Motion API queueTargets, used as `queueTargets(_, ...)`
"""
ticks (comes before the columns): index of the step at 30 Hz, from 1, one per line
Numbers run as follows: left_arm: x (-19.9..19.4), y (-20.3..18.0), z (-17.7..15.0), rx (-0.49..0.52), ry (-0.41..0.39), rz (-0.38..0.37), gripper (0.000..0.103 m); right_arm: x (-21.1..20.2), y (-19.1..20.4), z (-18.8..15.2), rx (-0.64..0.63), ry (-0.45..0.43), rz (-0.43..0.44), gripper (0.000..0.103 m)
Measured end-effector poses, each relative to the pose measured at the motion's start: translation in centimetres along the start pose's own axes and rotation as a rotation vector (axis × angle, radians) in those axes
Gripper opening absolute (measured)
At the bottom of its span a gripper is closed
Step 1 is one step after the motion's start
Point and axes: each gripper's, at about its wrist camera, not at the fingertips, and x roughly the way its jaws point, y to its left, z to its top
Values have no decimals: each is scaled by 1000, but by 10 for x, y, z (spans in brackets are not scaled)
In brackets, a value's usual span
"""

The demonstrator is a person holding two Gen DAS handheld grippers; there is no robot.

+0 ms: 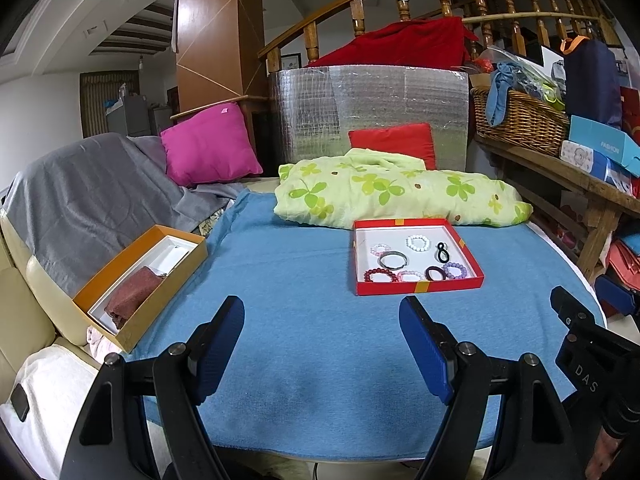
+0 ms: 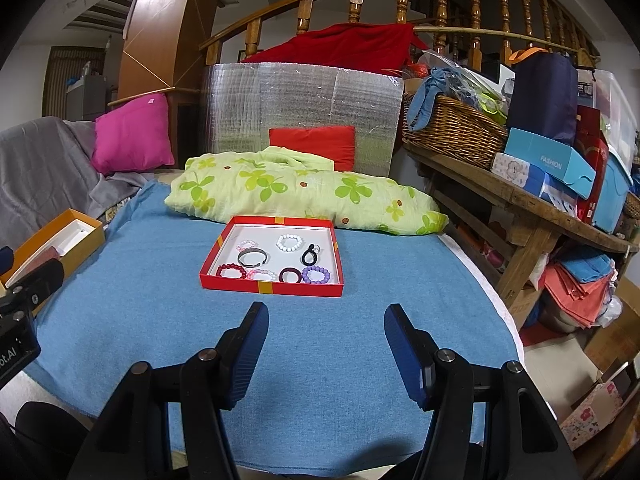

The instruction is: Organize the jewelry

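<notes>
Both wrist views look forward, low over the blue blanket [image 1: 320, 320]; they share the red tray [image 1: 418, 286] [image 2: 272, 287], right of centre versus centre frame.

The table wore a blue blanket [image 2: 160, 320], with a red jewelry tray [image 2: 272, 289], a green clover-print bundle [image 2: 280, 192] and an orange box [image 1: 160, 280] sitting on it.

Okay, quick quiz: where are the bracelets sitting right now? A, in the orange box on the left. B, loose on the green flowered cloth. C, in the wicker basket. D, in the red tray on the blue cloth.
D: the bead bracelets all lie inside the red tray on the blue cloth; both grippers are open and empty.
</notes>
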Motion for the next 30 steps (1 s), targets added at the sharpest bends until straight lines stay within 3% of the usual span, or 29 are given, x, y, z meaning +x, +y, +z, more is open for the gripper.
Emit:
queueTargets(17, 9, 4, 2, -15, 11, -2, 80, 4, 4, 2, -16, 1, -8, 65)
queueTargets(30, 34, 6, 13, -15, 23, 18, 80, 35, 13, 12, -29, 11, -11, 65)
